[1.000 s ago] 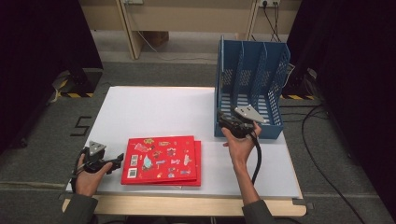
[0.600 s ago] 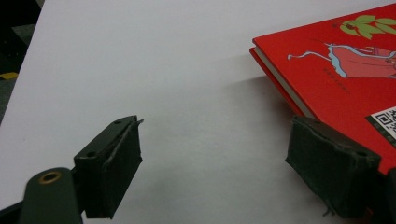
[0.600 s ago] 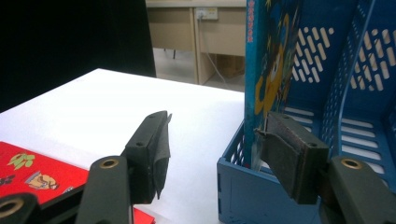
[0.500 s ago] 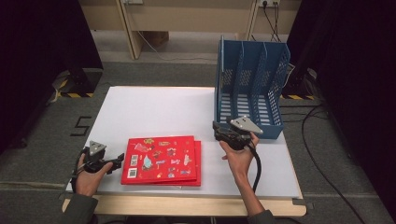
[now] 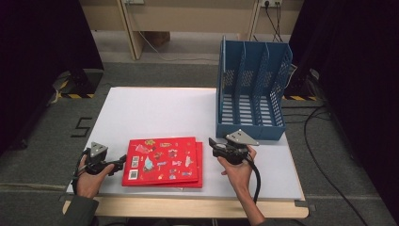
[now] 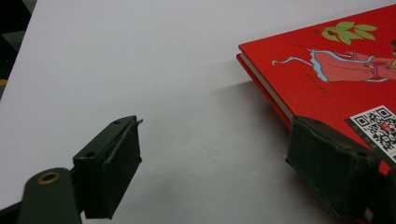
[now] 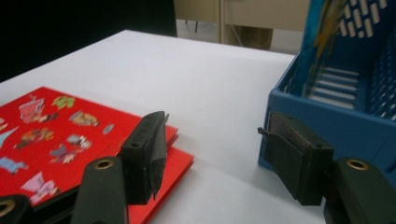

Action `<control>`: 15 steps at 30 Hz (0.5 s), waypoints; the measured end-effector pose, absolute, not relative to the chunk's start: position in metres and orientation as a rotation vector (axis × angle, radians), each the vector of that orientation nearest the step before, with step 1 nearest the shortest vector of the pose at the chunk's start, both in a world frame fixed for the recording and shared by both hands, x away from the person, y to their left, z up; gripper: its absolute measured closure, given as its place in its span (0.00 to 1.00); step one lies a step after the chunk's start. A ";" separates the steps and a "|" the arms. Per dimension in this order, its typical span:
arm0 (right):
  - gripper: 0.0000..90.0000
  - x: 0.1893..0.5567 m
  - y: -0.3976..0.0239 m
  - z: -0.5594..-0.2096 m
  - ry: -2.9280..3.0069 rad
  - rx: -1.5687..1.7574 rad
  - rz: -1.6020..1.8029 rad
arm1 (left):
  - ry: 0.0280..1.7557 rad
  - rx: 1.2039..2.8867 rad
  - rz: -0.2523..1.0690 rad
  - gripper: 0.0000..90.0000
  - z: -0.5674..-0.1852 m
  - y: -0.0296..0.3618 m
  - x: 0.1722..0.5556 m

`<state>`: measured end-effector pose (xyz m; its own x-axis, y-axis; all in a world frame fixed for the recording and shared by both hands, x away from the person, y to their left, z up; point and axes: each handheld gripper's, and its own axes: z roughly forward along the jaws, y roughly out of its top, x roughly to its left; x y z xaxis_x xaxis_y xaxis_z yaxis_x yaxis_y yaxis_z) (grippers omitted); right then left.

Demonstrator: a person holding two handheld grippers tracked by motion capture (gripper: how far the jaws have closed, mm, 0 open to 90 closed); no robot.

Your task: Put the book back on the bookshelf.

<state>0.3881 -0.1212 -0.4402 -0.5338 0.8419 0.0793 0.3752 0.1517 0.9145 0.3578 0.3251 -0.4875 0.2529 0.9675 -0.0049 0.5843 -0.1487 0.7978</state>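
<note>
The red books (image 5: 162,161) lie stacked flat at the table's (image 5: 155,113) near edge. The right gripper (image 5: 215,144), jaws just opening and empty, should slide onto the top cover's right edge. The left gripper (image 5: 121,163), spread, steadies the left edge.

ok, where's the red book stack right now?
High view: the red books lie flat near the table's front edge, between the left gripper and right gripper, forward-left of the blue file rack.
</note>
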 end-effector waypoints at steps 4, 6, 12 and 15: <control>0.43 0.381 -0.118 -0.446 2.023 1.151 1.363 | 1.412 1.831 0.698 0.19 -0.488 0.325 0.358; 0.42 0.378 -0.116 -0.450 2.043 1.169 1.386 | 1.409 1.831 0.694 0.19 -0.488 0.325 0.358; 0.41 0.368 -0.111 -0.458 2.104 1.163 1.380 | 1.400 1.835 0.694 0.22 -0.487 0.325 0.357; 0.41 0.364 -0.108 -0.460 2.127 1.166 1.384 | 1.386 1.841 0.700 0.26 -0.487 0.323 0.356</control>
<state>0.3638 -0.1082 -0.4604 -0.6015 0.7863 0.1410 0.4477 0.1856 0.8747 0.3557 0.3231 -0.4865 0.2756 0.9613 0.0025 0.5722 -0.1662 0.8031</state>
